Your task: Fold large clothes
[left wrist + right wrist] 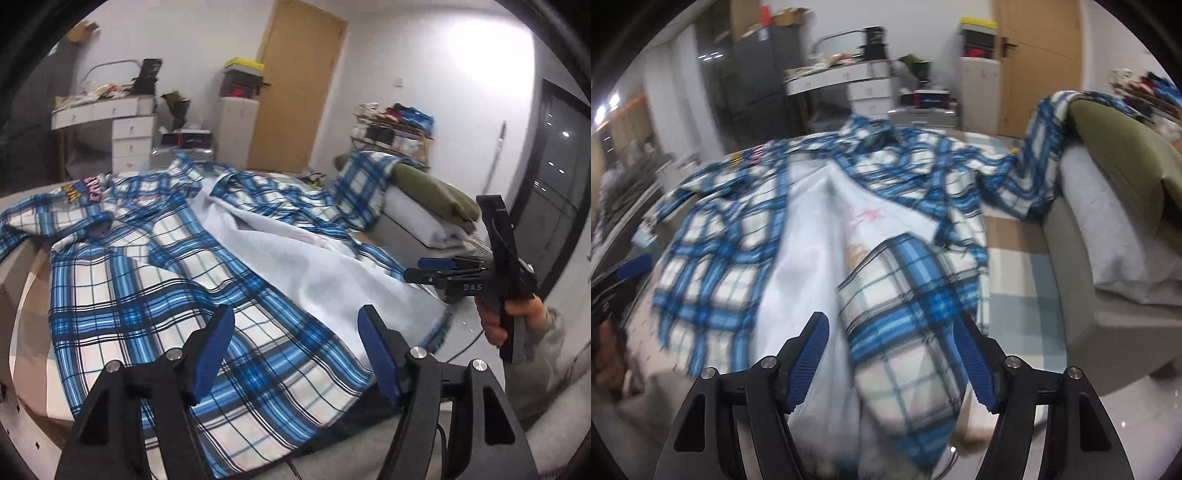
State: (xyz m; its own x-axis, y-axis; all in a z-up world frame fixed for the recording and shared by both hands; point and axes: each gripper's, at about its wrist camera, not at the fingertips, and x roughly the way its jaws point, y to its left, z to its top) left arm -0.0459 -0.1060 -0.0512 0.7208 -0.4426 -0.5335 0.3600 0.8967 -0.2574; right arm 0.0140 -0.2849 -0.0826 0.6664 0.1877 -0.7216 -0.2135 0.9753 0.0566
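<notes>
- The plaid shirt [155,258] lies spread open, front up, across the low surface, its pale lining [295,258] showing down the middle; its far right sleeve [360,184] climbs onto the grey sofa [1108,332].
- The left gripper [295,350] hovers over the near hem with its jaws apart, holding nothing — no cloth sits between the pads.
- The right gripper [892,363] is likewise parted; a turned-back plaid flap [905,295] lies between its fingers, though blur hides whether the pads touch it.
- Risk: closing on one layer only would drag the lining askew.
- Risk: the draped sleeve may snag on the sofa and pull any fold crooked.
- Risk: the near hem hangs over the edge — it could slide off.
</notes>
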